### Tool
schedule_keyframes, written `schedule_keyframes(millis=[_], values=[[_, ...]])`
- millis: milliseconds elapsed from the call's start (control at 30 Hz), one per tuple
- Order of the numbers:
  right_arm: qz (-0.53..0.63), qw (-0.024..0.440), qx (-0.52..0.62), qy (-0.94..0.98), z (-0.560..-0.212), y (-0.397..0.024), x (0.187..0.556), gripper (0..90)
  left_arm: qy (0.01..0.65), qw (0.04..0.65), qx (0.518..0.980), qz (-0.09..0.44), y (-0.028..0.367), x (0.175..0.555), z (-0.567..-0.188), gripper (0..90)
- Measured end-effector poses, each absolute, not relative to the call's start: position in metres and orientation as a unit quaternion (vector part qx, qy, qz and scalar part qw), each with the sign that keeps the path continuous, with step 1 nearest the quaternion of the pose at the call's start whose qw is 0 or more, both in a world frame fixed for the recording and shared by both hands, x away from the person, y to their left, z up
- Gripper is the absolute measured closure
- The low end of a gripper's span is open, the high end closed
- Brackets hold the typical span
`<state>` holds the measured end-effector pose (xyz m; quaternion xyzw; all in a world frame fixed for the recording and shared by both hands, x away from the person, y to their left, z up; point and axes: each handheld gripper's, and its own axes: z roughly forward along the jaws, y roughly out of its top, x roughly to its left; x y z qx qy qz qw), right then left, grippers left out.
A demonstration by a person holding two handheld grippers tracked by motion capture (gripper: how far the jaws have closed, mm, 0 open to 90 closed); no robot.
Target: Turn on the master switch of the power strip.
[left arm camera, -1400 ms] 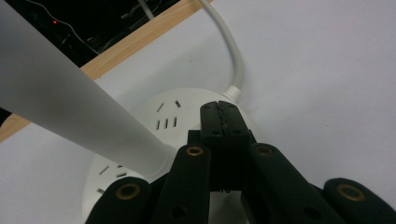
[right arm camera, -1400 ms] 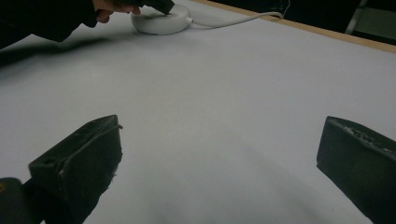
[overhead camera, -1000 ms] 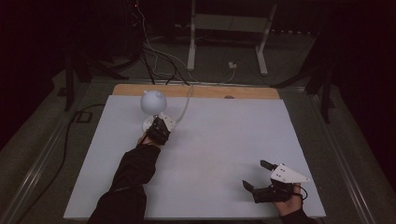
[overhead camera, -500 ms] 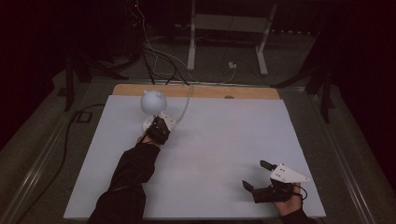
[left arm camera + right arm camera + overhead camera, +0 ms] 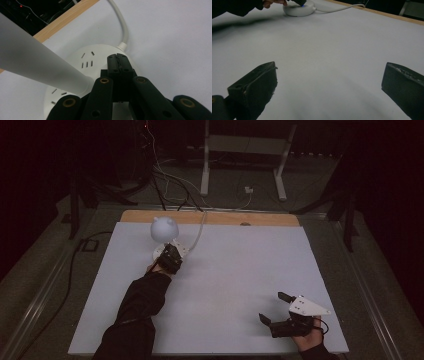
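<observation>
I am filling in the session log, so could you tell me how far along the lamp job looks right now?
Done: the left gripper has reached the lamp base. In hand: its shut tips press the base's top, where the right gripper view shows a blue glow. Left: the lamp head isn't visibly lit, and the open right gripper waits idle on the table.

i see a dim room: grey floor (image 5: 380, 270), cables (image 5: 170, 180) trailing behind the white table (image 5: 240, 270), a pale metal stand (image 5: 245, 150) at the back.

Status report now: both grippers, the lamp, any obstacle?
Left gripper shut, tips on lamp base. Right gripper open, near table edge. White cable behind base; nothing in the way.
</observation>
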<state>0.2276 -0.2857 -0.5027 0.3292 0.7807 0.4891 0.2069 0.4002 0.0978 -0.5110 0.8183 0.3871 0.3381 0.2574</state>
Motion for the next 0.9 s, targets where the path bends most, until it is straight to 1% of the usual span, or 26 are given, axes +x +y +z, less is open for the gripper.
schedule_keyframes(millis=[267, 433, 467, 567, 700, 767, 833, 900], values=[[0.489, 0.205, 0.329, 0.781, -0.503, -0.285, 0.228, 0.0, 0.386, 0.242, 0.825, 0.334, 0.095, 0.402, -0.509, 90.0], [0.489, 0.204, 0.329, 0.782, -0.503, -0.285, 0.228, 0.0, 0.390, 0.239, 0.831, 0.316, 0.097, 0.406, -0.507, 90.0], [0.489, 0.204, 0.329, 0.782, -0.503, -0.284, 0.228, 0.0, 0.385, 0.224, 0.837, 0.317, 0.093, 0.407, -0.506, 90.0], [0.491, 0.205, 0.328, 0.781, -0.502, -0.284, 0.227, 0.0, 0.377, 0.209, 0.842, 0.324, 0.090, 0.407, -0.505, 90.0], [0.491, 0.205, 0.328, 0.781, -0.502, -0.284, 0.227, 0.0, 0.389, 0.222, 0.838, 0.311, 0.094, 0.410, -0.504, 90.0], [0.490, 0.204, 0.327, 0.782, -0.503, -0.284, 0.227, 0.0, 0.390, 0.223, 0.837, 0.313, 0.094, 0.410, -0.504, 90.0], [0.491, 0.203, 0.329, 0.781, -0.503, -0.284, 0.228, 0.0, 0.392, 0.245, 0.828, 0.316, 0.094, 0.411, -0.504, 90.0], [0.490, 0.204, 0.328, 0.781, -0.503, -0.284, 0.228, 0.0, 0.394, 0.248, 0.827, 0.316, 0.094, 0.411, -0.504, 90.0]])
